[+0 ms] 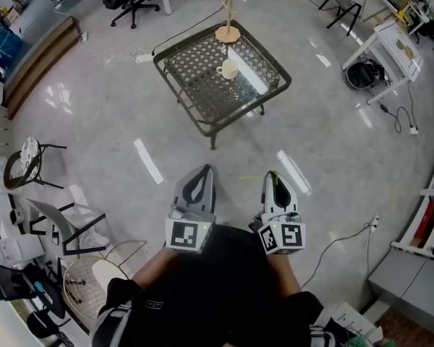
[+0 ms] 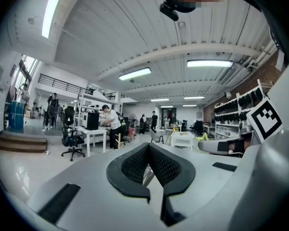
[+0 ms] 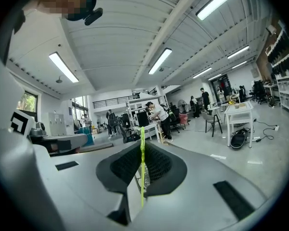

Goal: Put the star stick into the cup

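Star end of the stick (image 3: 142,177) escapes me; only a thin green shaft shows, and the head view barely catches it. My right gripper (image 3: 142,147) has its jaws clamped on that shaft. My left gripper (image 2: 149,147) has its jaws together, holding nothing. The cup (image 1: 229,69) stands on the table (image 1: 175,78), well apart from both.

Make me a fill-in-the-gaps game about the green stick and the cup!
1. The right gripper is shut on the thin star stick, whose colour is ___.
2. The left gripper is shut and holds ___.
3. The cup stands ___ the mesh table, far ahead of both grippers.

Missing words: green; nothing; on
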`<control>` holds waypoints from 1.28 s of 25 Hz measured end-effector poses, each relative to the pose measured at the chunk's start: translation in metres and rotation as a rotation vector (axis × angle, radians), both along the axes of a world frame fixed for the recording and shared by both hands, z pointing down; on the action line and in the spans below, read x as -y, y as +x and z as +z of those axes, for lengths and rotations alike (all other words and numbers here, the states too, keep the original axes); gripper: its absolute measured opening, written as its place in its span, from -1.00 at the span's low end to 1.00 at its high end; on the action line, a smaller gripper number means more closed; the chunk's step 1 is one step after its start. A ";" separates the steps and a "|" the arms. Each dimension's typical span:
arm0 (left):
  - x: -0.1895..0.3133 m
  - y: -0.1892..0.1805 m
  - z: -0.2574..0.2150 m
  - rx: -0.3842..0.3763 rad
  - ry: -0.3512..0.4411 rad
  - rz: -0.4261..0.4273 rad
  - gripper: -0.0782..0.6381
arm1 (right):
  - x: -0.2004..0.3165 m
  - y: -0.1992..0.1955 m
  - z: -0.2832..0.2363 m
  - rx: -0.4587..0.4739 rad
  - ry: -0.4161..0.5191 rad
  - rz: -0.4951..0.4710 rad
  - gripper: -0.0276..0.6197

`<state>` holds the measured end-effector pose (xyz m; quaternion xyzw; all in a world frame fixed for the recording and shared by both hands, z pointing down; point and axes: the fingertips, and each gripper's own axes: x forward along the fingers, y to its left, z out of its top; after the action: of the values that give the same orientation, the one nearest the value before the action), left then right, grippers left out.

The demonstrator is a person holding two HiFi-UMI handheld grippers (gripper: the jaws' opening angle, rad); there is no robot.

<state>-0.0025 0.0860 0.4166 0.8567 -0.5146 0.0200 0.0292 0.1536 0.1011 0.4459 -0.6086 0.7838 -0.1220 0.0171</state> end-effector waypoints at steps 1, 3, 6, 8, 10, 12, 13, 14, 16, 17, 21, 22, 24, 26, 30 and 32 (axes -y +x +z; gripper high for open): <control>0.017 0.000 -0.001 -0.005 0.000 0.005 -0.74 | 0.016 -0.002 -0.003 -0.010 0.000 0.000 -0.84; 0.054 -0.001 -0.007 -0.019 0.010 0.016 -0.74 | 0.050 -0.006 -0.010 -0.029 0.005 -0.002 -0.84; 0.102 -0.006 -0.015 -0.019 0.023 0.032 -0.74 | 0.098 -0.013 -0.019 -0.047 0.005 0.000 -0.84; 0.133 -0.013 -0.017 -0.021 0.023 0.033 -0.74 | 0.130 -0.018 -0.021 -0.049 -0.002 0.004 -0.84; 0.162 -0.024 -0.020 -0.032 0.027 0.025 -0.74 | 0.164 -0.025 -0.021 -0.052 -0.006 0.004 -0.85; 0.187 -0.035 -0.020 -0.039 0.022 0.015 -0.74 | 0.193 -0.034 -0.021 -0.055 -0.009 -0.003 -0.84; 0.198 -0.040 -0.019 -0.044 0.013 0.009 -0.74 | 0.206 -0.038 -0.021 -0.057 -0.010 -0.007 -0.85; 0.207 -0.045 -0.018 -0.048 0.005 0.003 -0.74 | 0.217 -0.041 -0.022 -0.060 -0.009 -0.010 -0.84; 0.225 -0.054 -0.018 -0.049 0.001 -0.005 -0.74 | 0.239 -0.047 -0.024 -0.064 -0.001 -0.011 -0.85; 0.234 -0.058 -0.019 -0.053 0.006 -0.009 -0.74 | 0.249 -0.050 -0.026 -0.064 0.004 -0.009 -0.84; 0.262 -0.066 -0.019 -0.082 -0.011 -0.029 -0.74 | 0.284 -0.055 -0.029 -0.076 0.011 -0.009 -0.84; 0.269 -0.066 -0.016 -0.073 -0.022 -0.029 -0.74 | 0.293 -0.054 -0.030 -0.076 0.013 -0.010 -0.84; 0.287 -0.063 -0.012 -0.056 -0.028 -0.034 -0.74 | 0.317 -0.049 -0.031 -0.069 0.023 -0.013 -0.85; 0.305 -0.059 -0.010 -0.061 -0.019 -0.051 -0.74 | 0.341 -0.043 -0.028 -0.063 0.031 -0.019 -0.84; 0.340 -0.051 -0.006 -0.061 -0.017 -0.091 -0.74 | 0.386 -0.034 -0.020 -0.063 0.024 -0.050 -0.84; 0.358 -0.050 -0.009 -0.061 -0.022 -0.107 -0.74 | 0.410 -0.033 -0.019 -0.067 0.020 -0.071 -0.85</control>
<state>-0.0521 -0.2717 0.4078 0.8277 -0.5584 -0.0020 0.0551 0.1205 -0.3087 0.4266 -0.5841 0.8061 -0.0945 -0.0073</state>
